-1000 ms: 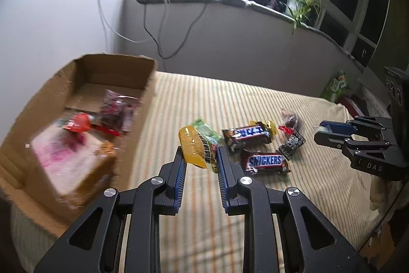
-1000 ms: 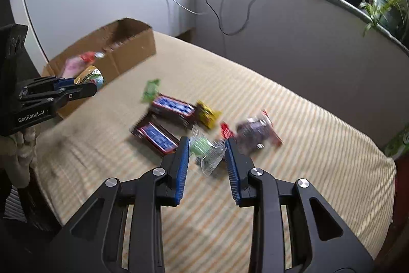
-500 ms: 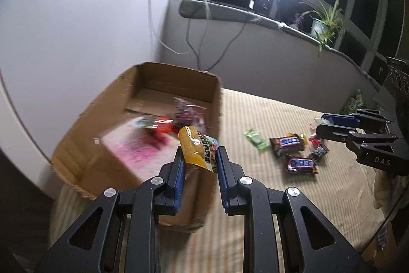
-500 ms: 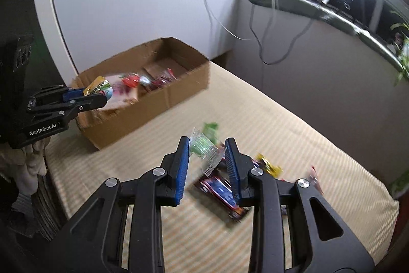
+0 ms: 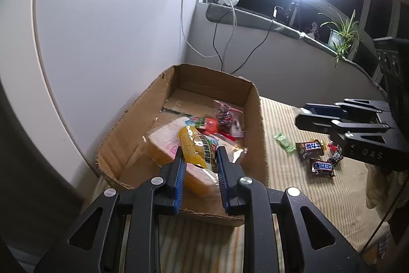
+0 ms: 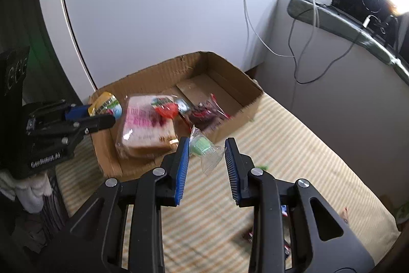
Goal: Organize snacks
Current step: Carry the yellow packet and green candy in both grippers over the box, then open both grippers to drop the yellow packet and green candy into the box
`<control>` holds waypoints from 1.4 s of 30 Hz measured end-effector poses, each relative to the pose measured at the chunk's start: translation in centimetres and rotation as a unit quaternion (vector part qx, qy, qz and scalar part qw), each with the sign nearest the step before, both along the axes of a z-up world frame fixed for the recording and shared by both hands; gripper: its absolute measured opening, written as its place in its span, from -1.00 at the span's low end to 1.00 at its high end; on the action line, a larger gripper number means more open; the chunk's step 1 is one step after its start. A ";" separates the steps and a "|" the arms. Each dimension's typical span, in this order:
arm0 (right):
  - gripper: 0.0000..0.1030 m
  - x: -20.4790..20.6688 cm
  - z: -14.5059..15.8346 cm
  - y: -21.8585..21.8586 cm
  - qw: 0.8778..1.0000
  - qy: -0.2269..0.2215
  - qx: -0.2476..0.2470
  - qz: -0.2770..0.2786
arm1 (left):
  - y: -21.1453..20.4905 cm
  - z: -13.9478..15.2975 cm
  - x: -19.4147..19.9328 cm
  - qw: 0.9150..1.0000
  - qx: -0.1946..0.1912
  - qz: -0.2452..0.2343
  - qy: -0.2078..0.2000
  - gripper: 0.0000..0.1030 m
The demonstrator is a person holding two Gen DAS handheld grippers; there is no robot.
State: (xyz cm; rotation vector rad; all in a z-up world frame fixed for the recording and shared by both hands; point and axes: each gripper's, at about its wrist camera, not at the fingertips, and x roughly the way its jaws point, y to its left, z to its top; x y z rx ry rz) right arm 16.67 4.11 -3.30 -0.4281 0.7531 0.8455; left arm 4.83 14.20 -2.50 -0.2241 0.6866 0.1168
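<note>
A cardboard box (image 5: 255, 119) of snacks sits on a striped cloth (image 5: 294, 196). The left gripper (image 5: 199, 157), at six o'clock over the box, pinches a yellow snack packet (image 5: 195, 147) above wrapped bread (image 6: 145, 129). The right gripper (image 6: 207, 149) clamps a green wrapped candy (image 6: 202, 146) beside the box's near wall. Two Snickers bars (image 5: 322, 166) lie at three o'clock.

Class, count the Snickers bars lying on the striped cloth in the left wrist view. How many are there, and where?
2. One Snickers bar lies nearer the box, label upside down; the other sits just in front of it. More may hide behind the right hand-held gripper.
</note>
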 end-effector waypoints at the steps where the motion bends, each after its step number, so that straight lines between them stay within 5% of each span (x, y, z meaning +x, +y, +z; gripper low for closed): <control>1: -0.43 0.2 -0.1 0.6 1.000 0.001 0.000 0.001 | 0.1 0.0 0.1 1.000 0.000 0.001 0.000 -0.58; 30: -0.42 6.2 -2.9 10.3 0.999 0.033 -0.009 0.010 | 1.4 -0.4 0.8 1.000 0.002 -0.004 0.003 -0.54; 33: -0.13 6.2 -2.7 10.3 1.000 0.026 -0.006 0.004 | 1.5 -0.3 0.9 1.000 0.004 -0.001 0.003 -0.46; 35: 0.35 6.2 -2.5 10.3 1.000 0.026 0.000 0.005 | 1.4 -0.3 0.9 1.000 0.006 0.000 0.002 -0.30; 39: 0.62 5.9 -1.8 9.9 1.000 0.012 0.007 0.000 | 1.3 -0.2 0.8 1.000 0.010 0.001 0.000 0.04; 42: 0.62 5.8 -1.5 9.8 1.000 0.008 0.007 -0.002 | 1.2 0.0 0.8 1.000 0.009 0.004 -0.002 0.05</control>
